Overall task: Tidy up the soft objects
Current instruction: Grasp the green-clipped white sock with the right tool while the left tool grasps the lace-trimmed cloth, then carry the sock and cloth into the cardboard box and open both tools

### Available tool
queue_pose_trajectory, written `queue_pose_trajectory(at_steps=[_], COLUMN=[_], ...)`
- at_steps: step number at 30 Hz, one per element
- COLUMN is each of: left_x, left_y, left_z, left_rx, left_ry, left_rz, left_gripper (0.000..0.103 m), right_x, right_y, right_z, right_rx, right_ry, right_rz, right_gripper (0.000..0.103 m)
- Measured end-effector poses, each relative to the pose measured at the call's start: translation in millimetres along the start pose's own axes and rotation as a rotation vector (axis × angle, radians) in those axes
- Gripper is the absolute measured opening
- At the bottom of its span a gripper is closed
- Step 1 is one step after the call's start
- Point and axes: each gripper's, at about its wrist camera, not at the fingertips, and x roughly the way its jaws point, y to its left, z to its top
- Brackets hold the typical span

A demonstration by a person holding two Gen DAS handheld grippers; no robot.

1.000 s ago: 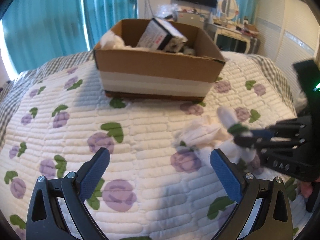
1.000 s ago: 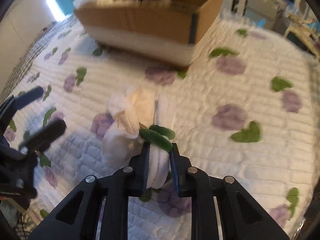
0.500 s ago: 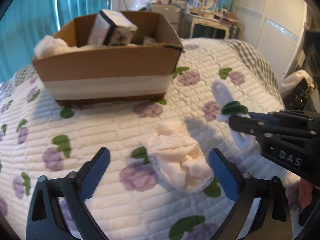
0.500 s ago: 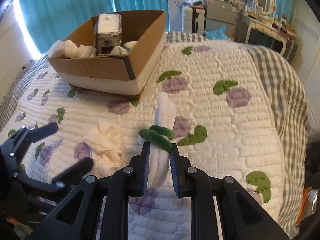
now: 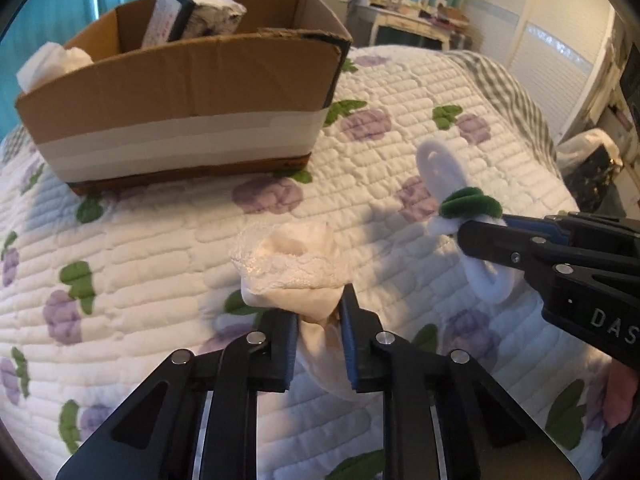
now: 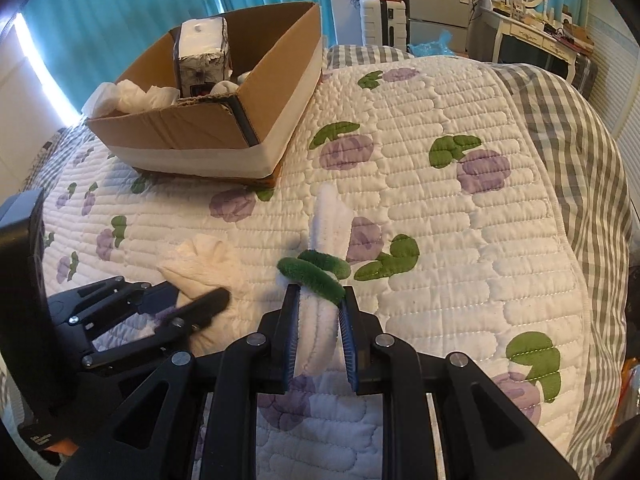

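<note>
My left gripper (image 5: 319,312) is shut on a cream lace-trimmed cloth (image 5: 294,268) just above the quilt; it also shows in the right wrist view (image 6: 200,268). My right gripper (image 6: 318,300) is shut on a white fluffy loop with a green band (image 6: 326,236), held above the quilt; the loop also shows in the left wrist view (image 5: 440,168), to the right of the cloth. A cardboard box (image 5: 180,88) with a white tape band stands farther back on the bed and holds white soft items (image 6: 132,96) and a wrapped pack (image 6: 202,56).
The bed carries a white quilt with purple flowers (image 6: 440,200) over a grey checked sheet (image 6: 580,140). Teal curtains (image 6: 140,4) hang behind the box. A dresser with a mirror (image 6: 532,28) and cabinets stand at the far right.
My left gripper has moved forward and shut on the cream cloth, which lay between its open fingers before. My right gripper still holds the white loop.
</note>
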Motion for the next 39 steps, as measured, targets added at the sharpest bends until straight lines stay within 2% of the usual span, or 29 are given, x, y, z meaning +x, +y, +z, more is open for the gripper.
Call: queue_pose_trajectory(at_steps=[2, 10, 13, 18, 24, 30, 33, 39], left_x=[-7, -52, -74, -118, -171, -218, -229, -215], left_y=[4, 12, 13, 13, 11, 21, 31, 47], left_z=[-1, -1, 1, 6, 11, 28, 42, 81], left_rx=[-0.003, 0.021, 0.033, 0.056, 0.128, 0.148, 0.149, 0.195], left_ry=[-0.008, -0.051, -0.08, -0.156, -0.262, -0.369, -0.401, -0.434], left_rz=[0.008, 0.059, 0.069, 0.069, 0.117, 0.132, 0.127, 0.205], left_gripper=[0.015, 0.015, 0.015, 0.015, 0.015, 0.015, 0.015, 0.015], right_x=[-1, -22, -37, -72, -125, -171, -188, -196], right_y=[0, 25, 35, 63, 93, 116, 122, 132], right_z=[-1, -3, -5, -4, 6, 21, 34, 74], right_rx=[-0.004, -0.102, -0.107, -0.16, -0.196, -0.224, -0.224, -0.231], right_ry=[-0.004, -0.068, -0.087, -0.136, -0.233, -0.327, -0.368, -0.424], right_rz=[-0.002, -0.046, -0.028, -0.031, -0.037, -0.038, -0.025, -0.017], right_gripper=[0.019, 0.019, 0.019, 0.019, 0.019, 0.019, 0.019, 0.019])
